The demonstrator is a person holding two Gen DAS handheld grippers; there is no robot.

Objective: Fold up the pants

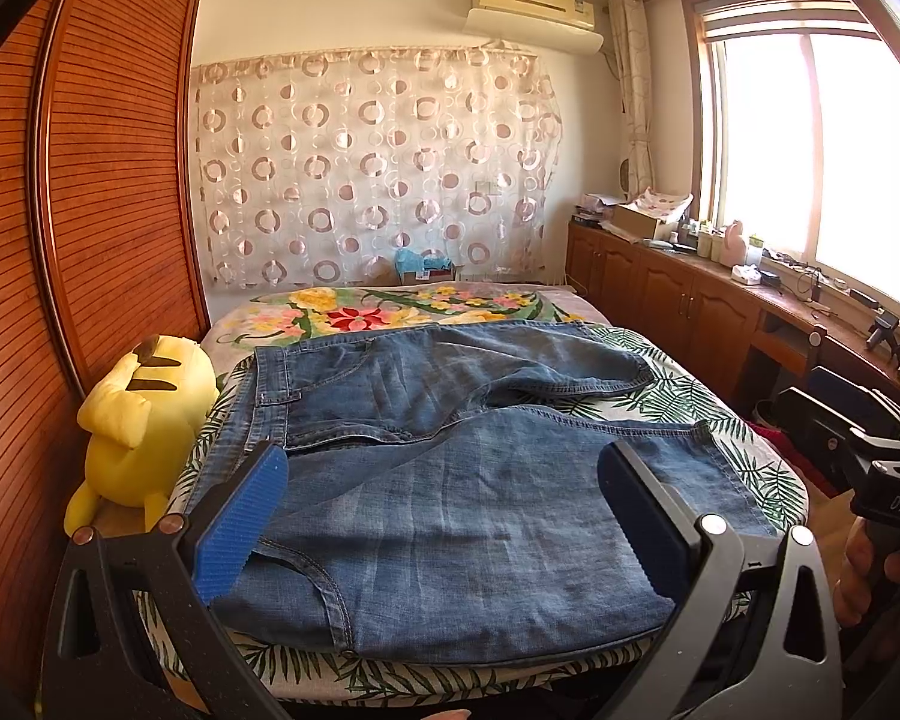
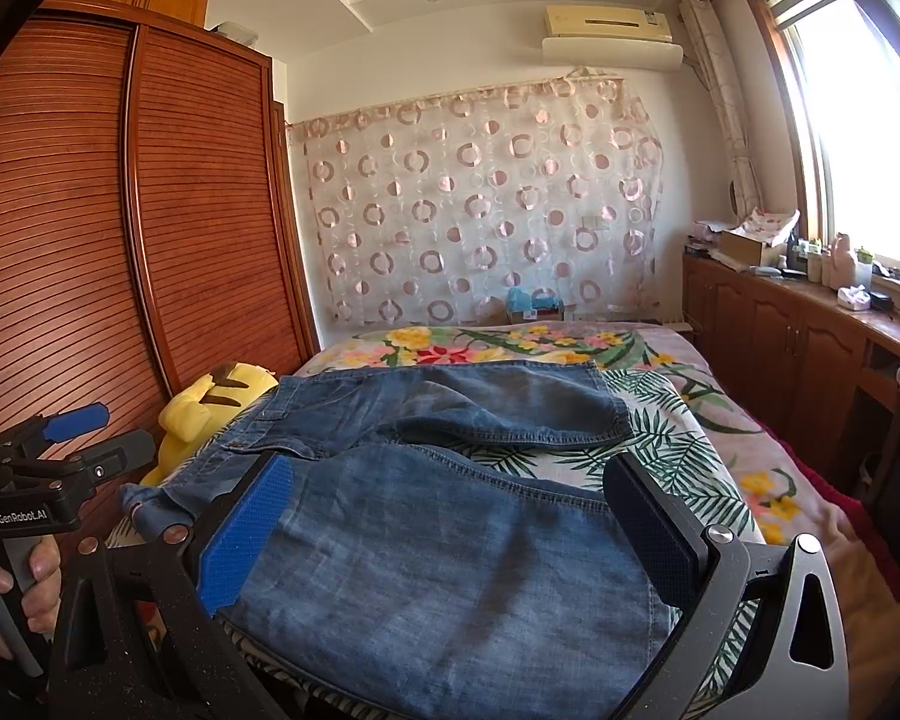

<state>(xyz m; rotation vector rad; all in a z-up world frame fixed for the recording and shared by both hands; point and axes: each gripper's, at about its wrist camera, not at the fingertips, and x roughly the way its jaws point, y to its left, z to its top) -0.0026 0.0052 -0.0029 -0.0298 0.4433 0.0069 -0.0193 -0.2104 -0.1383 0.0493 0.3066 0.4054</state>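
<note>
Both tools, left tool (image 1: 444, 516) and right tool (image 2: 444, 531), wide open, empty, above jeans (image 1: 450, 420) on bed (image 1: 720, 414).

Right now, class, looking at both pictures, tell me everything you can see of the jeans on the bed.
The jeans are blue denim, faded in patches, with darker stitched seams, belt loops and a pocket. They lie spread flat on the bed cover, waistband to the left near a yellow plush toy, legs running right. The far leg is wrinkled; the near leg lies smoother. Both grippers are open above them, gripping nothing.
</note>
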